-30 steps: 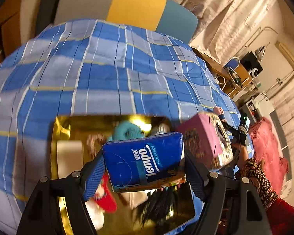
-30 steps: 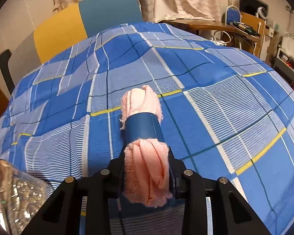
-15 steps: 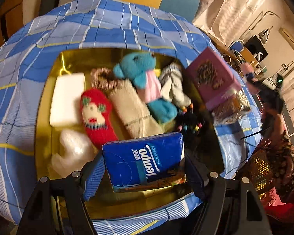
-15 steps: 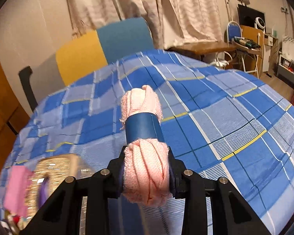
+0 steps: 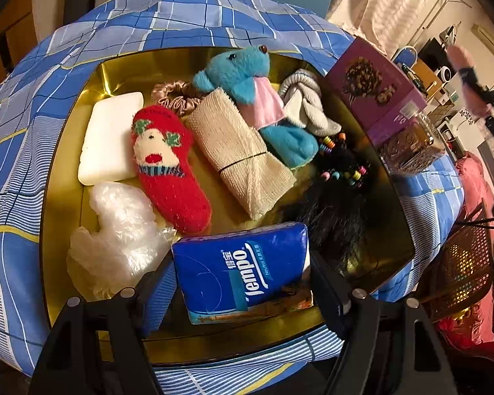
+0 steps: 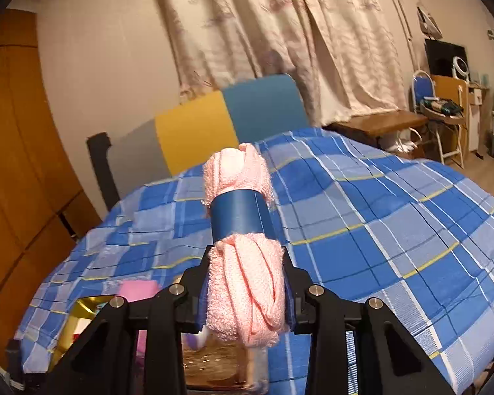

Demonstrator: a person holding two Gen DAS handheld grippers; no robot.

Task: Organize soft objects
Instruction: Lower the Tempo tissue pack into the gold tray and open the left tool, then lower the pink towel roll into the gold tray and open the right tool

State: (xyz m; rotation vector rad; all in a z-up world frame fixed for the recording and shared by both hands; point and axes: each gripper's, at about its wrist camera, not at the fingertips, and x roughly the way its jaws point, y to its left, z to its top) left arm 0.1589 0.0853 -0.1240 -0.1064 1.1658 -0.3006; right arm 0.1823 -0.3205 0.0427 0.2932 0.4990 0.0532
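Left claw (image 5: 243,283): clamped on a blue tissue pack (image 5: 242,271), one finger on each short side; the pack sits low over the near edge of the gold tray (image 5: 122,65).
Right claw (image 6: 247,299): clamped on a rolled pink towel (image 6: 245,283) with a blue band (image 6: 240,215) round its middle; the roll stands out forward past the fingertips, held above the bed.
Tissue pack: glossy blue wrapper, white "Tempo" lettering, undented.
Tray contents, near to far: crumpled clear plastic bag (image 5: 118,237) touching the pack's left corner; black hair piece with coloured beads (image 5: 339,194) just behind its right corner; red knitted sock with a face (image 5: 168,168); beige folded towel (image 5: 240,154); white pad (image 5: 110,138); blue plush toy (image 5: 247,79); satin scrunchie (image 5: 173,97); grey cloth bundle (image 5: 304,102).
Beside tray: purple box (image 5: 375,89) at the right rim, a clear container (image 5: 411,146) just beyond it.
Support: blue checked bedspread (image 6: 378,217); the tray lies on it.
Left wrist view only: full tray contents; the pink towel appears far right, small and blurred.
Right wrist view only: curtains (image 6: 280,33), yellow and blue headboard (image 6: 227,115), wooden wardrobe (image 6: 16,164), a corner of the tray at lower left.
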